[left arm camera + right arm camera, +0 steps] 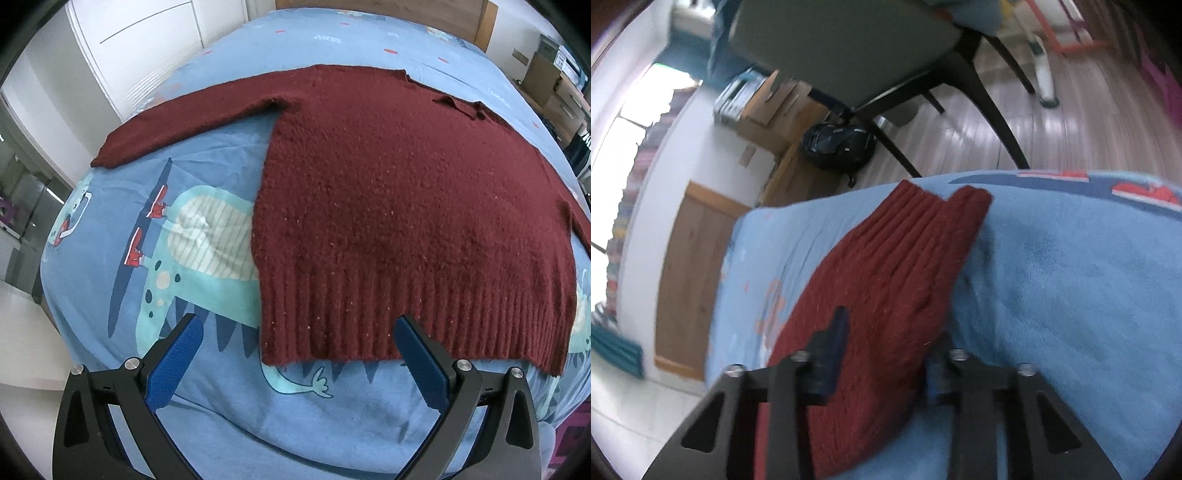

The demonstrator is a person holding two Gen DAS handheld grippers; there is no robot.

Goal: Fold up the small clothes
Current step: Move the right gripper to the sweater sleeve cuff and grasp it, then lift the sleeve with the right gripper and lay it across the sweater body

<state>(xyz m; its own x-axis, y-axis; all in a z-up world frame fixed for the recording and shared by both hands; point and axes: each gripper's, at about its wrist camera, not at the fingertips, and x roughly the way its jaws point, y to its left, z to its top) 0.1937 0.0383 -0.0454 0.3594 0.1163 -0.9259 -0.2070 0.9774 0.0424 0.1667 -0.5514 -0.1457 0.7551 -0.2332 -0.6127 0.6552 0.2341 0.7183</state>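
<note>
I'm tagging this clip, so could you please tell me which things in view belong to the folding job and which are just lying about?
Belongs to the job:
- maroon sweater, spread flat on the bed sheet
- sweater sleeve, between the right gripper's fingers
- left gripper, open near the hem

Just lying about:
- chair
- black backpack
- cardboard boxes

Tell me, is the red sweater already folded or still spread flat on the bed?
Spread flat. The sweater lies open on the bedsheet with one sleeve stretched out sideways; no fold shows in its body.
</note>
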